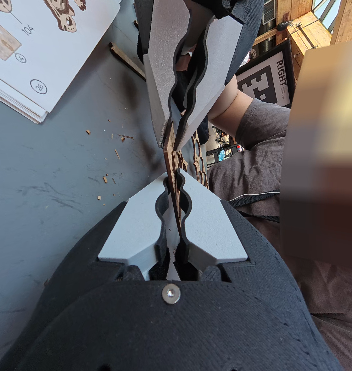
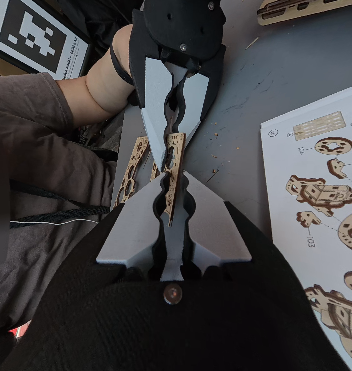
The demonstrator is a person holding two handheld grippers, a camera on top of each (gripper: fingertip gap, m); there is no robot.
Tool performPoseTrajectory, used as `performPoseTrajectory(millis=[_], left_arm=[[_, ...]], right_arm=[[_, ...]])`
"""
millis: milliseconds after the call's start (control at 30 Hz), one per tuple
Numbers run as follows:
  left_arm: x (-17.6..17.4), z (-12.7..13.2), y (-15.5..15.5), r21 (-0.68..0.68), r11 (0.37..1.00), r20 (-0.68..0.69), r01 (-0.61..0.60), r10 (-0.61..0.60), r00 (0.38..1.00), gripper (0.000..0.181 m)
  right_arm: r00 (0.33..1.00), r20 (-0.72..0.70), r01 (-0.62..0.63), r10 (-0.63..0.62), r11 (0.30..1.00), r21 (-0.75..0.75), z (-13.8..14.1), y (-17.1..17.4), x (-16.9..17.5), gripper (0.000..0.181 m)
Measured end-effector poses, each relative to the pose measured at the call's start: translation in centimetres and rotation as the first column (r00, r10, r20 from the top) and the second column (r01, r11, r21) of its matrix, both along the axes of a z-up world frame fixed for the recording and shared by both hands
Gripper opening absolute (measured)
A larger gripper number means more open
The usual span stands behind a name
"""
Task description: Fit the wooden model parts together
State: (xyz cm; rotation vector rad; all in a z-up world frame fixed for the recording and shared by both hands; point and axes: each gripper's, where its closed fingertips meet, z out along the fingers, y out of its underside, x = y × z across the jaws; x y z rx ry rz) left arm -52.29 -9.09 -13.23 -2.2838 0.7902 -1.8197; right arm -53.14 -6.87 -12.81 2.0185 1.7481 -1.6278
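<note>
A thin laser-cut wooden sheet (image 1: 171, 160) with round cut-outs is held above the grey table (image 1: 50, 180), nearly edge-on in the left wrist view. My left gripper (image 1: 172, 174) is shut on its near end. My right gripper (image 1: 168, 145) comes in from the opposite side, tip to tip, and is shut on the far end. In the right wrist view the sheet (image 2: 175, 160) runs obliquely between my right gripper's (image 2: 175, 174) jaws. My left gripper (image 2: 167, 160) pinches it from above, one finger in front and one behind. More of the holed wood (image 2: 131, 176) shows left of that finger.
An open instruction booklet (image 2: 311, 180) lies on the table and also shows in the left wrist view (image 1: 40, 60). Wood chips (image 1: 111, 160) are scattered nearby. Another wooden part sheet (image 2: 301, 12) lies at the far edge. A person's arm and grey shirt (image 1: 251, 160) are close, beside a framed marker card (image 2: 30, 36).
</note>
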Motion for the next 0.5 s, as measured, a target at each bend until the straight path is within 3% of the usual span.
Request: performPoseTrajectory(millis=[500], left_arm=[[0.19, -0.1, -0.65, 0.029, 0.999, -0.014, 0.035, -0.035, 0.999, 0.001]], right_arm=[[0.999, 0.048, -0.02, 0.022, 0.999, -0.032, -0.24, -0.56, 0.22, 0.006]])
